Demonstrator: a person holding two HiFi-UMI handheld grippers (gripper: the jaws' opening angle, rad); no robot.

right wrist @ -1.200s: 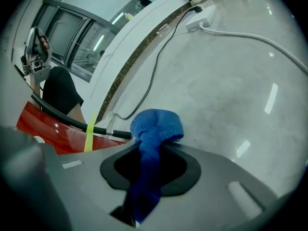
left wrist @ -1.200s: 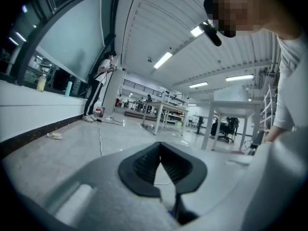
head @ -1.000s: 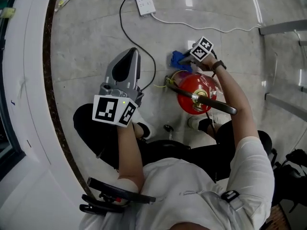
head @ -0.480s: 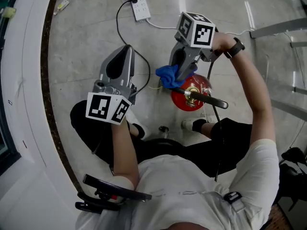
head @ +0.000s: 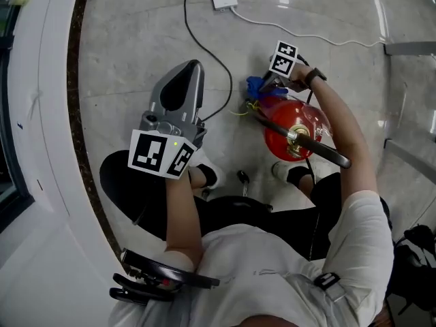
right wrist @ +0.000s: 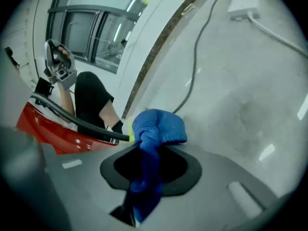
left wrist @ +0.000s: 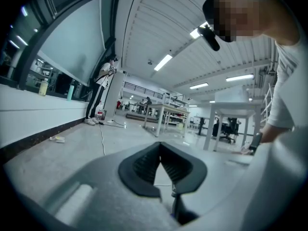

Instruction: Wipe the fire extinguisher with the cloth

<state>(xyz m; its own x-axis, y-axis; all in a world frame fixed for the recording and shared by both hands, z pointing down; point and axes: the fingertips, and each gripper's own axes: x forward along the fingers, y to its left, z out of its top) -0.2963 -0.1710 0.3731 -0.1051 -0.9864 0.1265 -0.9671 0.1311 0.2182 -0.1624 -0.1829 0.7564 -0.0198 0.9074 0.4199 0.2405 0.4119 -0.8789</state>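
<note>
Right gripper [head: 264, 87]: lowered again from its raised position, fingers closed on blue cloth [right wrist: 158, 128], just beside red fire extinguisher [head: 294, 122], which stands upright on floor [head: 136, 53], person-side of those fingers. Left gripper [head: 178, 95]: fingers together, empty, farther off.

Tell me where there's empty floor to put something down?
Bare floor lies between the dark wall strip and the black cable, and right of the fire extinguisher, below the white cord. Crowded: around the extinguisher, with the cloth and right gripper.
</note>
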